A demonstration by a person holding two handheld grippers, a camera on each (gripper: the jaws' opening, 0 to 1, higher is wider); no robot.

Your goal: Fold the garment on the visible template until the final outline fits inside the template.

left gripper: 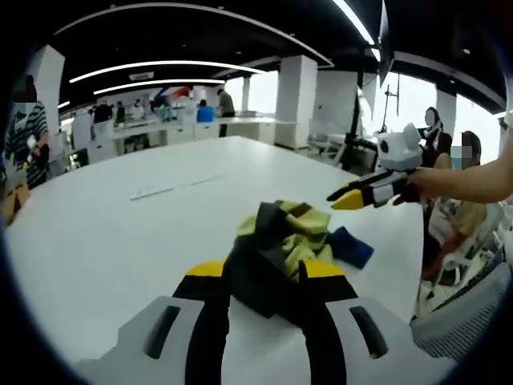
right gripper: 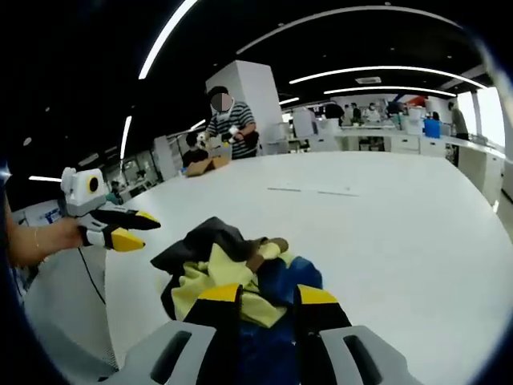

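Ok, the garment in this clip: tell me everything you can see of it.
The garment is soft cloth in black, pale yellow-green and blue patches, with a bit of brown showing in the right gripper view. It lies crumpled in a loose heap, unfolded, on the white table. Each view's own jaws rise right at its near edge, cloth showing between them; whether they grip it is unclear.

Crumpled garment (left gripper: 280,249) (dark, yellow-green) between fingers (left gripper: 210,277)
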